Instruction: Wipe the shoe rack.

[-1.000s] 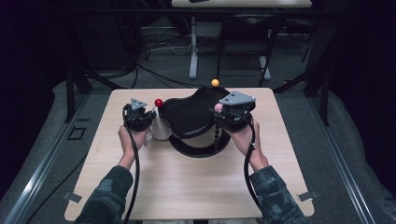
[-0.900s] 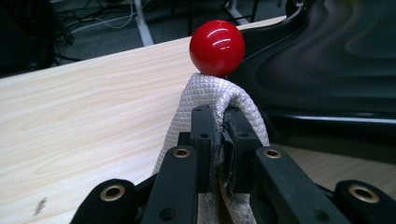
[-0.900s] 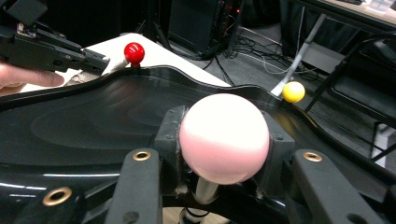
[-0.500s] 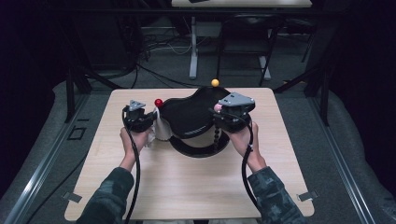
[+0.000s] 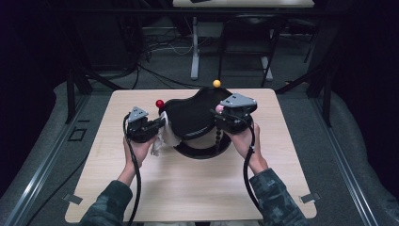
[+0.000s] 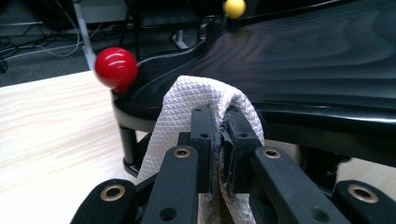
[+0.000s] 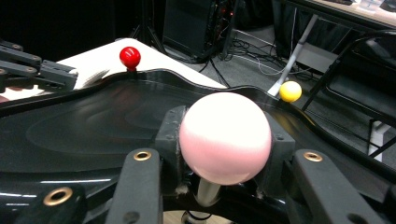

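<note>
On the bench, left gripper had its jaws clamped on the white cloth, pressed against the black tray's left edge; right gripper gripped the pink ball opposite.

A pale wooden table bearing a black glossy stand

The table is seen as a light wood-grain top with rounded corners, set on a grey floor. The black glossy stand is placed on it slightly far of centre, its ring-shaped base resting directly on the wood. A white cloth is seen at the stand's left edge, reaching down to the tabletop. The near half of the table is left bare.
</note>
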Motion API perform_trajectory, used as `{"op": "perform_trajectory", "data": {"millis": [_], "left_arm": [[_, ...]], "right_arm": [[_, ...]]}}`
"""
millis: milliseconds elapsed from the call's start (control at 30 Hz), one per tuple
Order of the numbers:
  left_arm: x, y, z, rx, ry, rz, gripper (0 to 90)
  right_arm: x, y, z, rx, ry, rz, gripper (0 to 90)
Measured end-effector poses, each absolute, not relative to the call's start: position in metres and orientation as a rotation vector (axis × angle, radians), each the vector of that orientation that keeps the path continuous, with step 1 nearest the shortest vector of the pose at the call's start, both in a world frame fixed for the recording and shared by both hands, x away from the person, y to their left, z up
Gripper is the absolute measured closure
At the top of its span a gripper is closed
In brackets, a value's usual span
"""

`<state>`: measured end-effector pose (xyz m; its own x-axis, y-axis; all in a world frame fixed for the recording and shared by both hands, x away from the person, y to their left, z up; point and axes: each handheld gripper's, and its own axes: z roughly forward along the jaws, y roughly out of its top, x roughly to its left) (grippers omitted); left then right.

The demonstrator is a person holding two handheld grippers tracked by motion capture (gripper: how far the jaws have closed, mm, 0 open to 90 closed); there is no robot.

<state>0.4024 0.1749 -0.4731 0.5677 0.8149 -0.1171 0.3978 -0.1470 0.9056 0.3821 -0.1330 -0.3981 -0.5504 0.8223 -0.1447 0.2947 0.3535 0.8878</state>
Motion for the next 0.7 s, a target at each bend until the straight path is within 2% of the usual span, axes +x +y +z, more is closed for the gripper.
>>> {"op": "perform_trajectory", "data": {"millis": [700], "left_arm": [[0.342, 0.158, -0.435, 1.77, 0.825, 0.487, 83.9]], "right_arm": [[0.383, -0.133, -0.396, 0.971, 2.04, 1.139, 59.9]]}}
